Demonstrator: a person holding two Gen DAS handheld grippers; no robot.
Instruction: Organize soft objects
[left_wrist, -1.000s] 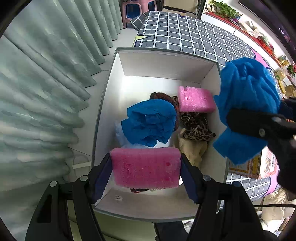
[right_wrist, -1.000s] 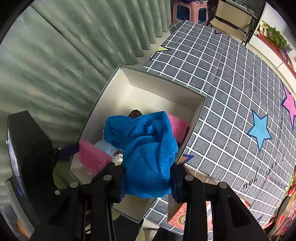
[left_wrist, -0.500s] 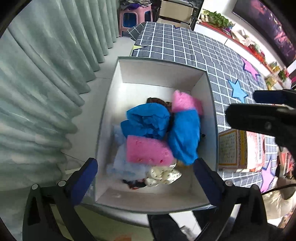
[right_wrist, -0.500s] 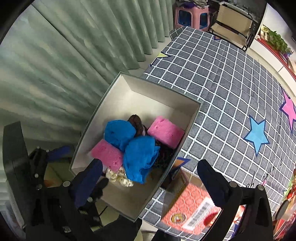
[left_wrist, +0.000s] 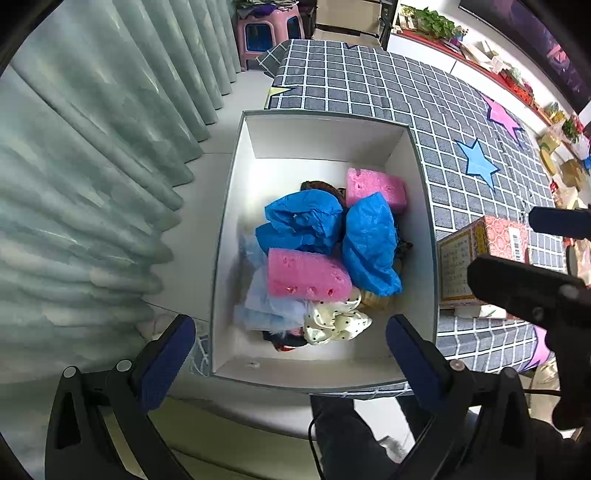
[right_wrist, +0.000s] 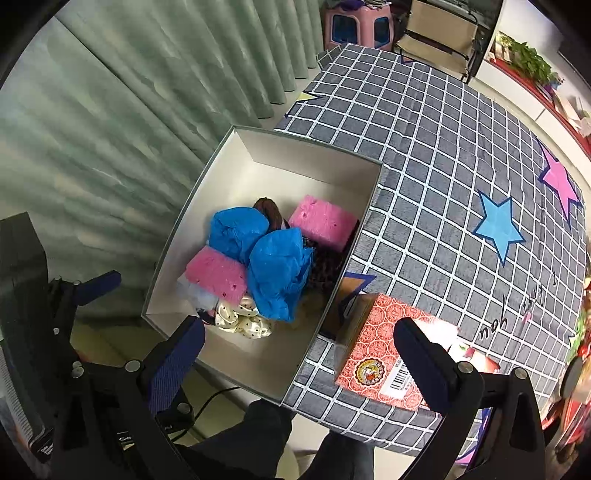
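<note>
A white open box (left_wrist: 236, 206) (right_wrist: 184, 236) holds a heap of soft things: two pink sponges (left_wrist: 306, 275) (left_wrist: 375, 186), two blue plastic bundles (left_wrist: 301, 221) (left_wrist: 369, 242), a cream dotted scrunchie (left_wrist: 334, 321), pale blue cloth and leopard fabric. The same heap shows in the right wrist view, with the near pink sponge (right_wrist: 218, 275) and a blue bundle (right_wrist: 279, 275). My left gripper (left_wrist: 291, 350) is open and empty, high above the box's near edge. My right gripper (right_wrist: 299, 354) is open and empty above the box's right corner.
A red patterned carton (left_wrist: 480, 254) (right_wrist: 384, 354) stands just right of the box on the grey checked cloth (right_wrist: 443, 155) with stars. Green curtains (left_wrist: 92, 166) hang to the left. A pink stool (left_wrist: 264, 29) stands at the far end.
Both grippers have opened and risen. The left let go its pink sponge, the right its blue bundle; both now lie in the box.
</note>
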